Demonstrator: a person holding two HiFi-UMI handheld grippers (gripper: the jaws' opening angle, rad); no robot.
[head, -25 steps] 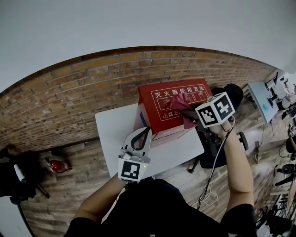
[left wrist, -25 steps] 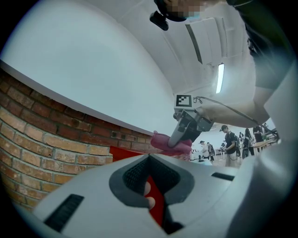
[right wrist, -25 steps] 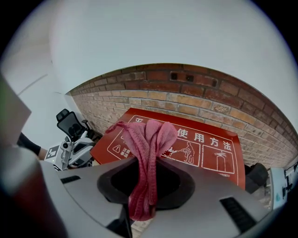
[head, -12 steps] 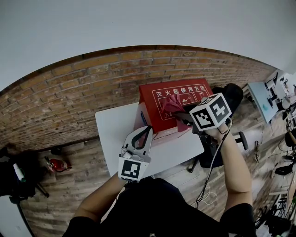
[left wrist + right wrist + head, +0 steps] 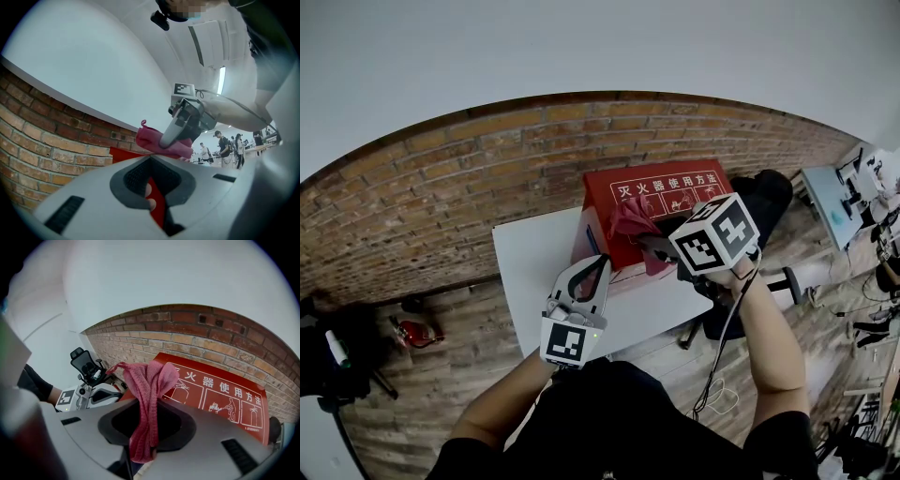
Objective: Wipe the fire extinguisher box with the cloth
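Sliding left since a second ago, the right hand-held gripper [image 5: 654, 246] stays clamped on the knitted pink cloth [image 5: 630, 221], which lies against the top of the red fire extinguisher box [image 5: 675, 187] on the white bench [image 5: 530, 267]. Near the box's left corner, the left hand-held gripper [image 5: 592, 267] has its jaws together.

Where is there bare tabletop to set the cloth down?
Widest bare patch: white table left of the red box, out to its left edge. A narrower strip runs between box front and near edge, by the left tongs. Box lid is crowded: cloth and right tongs.
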